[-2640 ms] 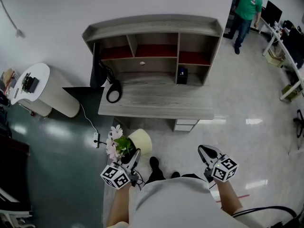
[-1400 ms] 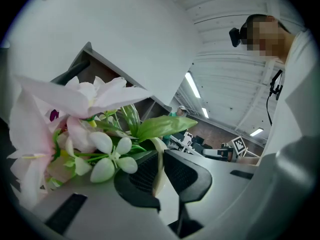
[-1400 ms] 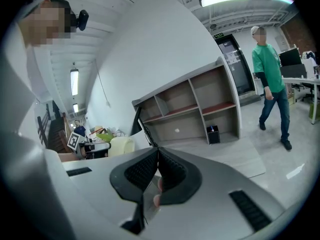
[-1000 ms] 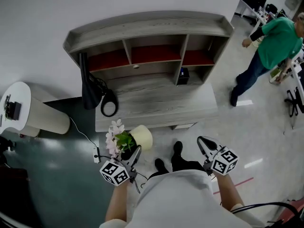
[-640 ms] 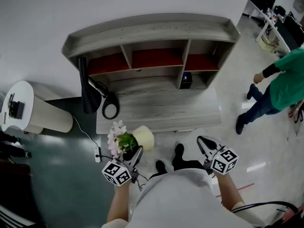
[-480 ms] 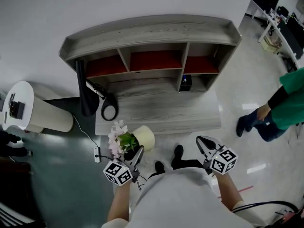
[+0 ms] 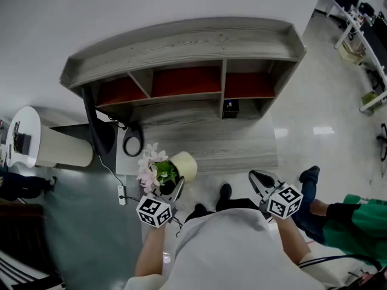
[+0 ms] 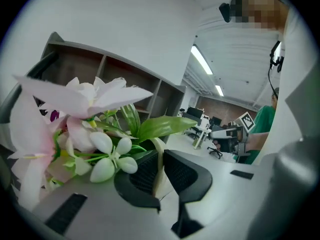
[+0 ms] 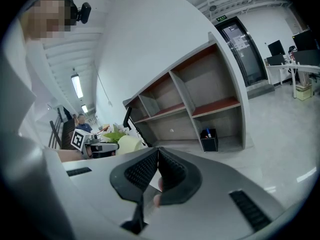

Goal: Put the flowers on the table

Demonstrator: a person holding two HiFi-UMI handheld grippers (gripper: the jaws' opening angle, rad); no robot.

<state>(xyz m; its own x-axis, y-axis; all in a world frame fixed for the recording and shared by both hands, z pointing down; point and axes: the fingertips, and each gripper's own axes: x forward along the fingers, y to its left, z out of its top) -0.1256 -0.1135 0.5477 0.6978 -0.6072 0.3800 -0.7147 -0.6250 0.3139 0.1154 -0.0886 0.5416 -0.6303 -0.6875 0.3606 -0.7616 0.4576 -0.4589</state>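
1. Low in front of me, in the head view, my left gripper [image 7: 173, 190] is clamped on the rim of a cream flower pot [image 7: 184, 165].
2. From the left gripper view, that gripper [image 8: 161, 153] has a thin cream strip of the pot [image 8: 157, 170] pinched between its two black ribbed jaws, which stand only slightly apart around it.
3. Pink and white flowers [image 7: 151, 168] with green leaves spill out of the pot to my left. In the left gripper view the flowers [image 8: 75, 109] fill the left half of the picture, close to the camera.
4. The pot is tilted and held in the air at the front edge of the grey wooden desk [image 7: 199, 135], toward its left end. It is not resting on the desktop.
5. My right gripper [image 7: 259, 179] hangs to the right of the pot, well apart from it. In the right gripper view the right gripper [image 9: 157, 150] has its jaws closed together at the tips, with nothing between them.
6. The desk carries a hutch with red-backed compartments, and a small black box [image 7: 230, 108] stands in the lower right one.
7. A black cable loop [image 7: 132, 144] lies on the desktop at its left end.
8. A white round table [image 7: 27, 138] stands off to the left, and a white power strip [image 7: 121, 194] lies on the floor just left of the flowers.
9. A person in a green top [image 7: 360, 219] is at the lower right.
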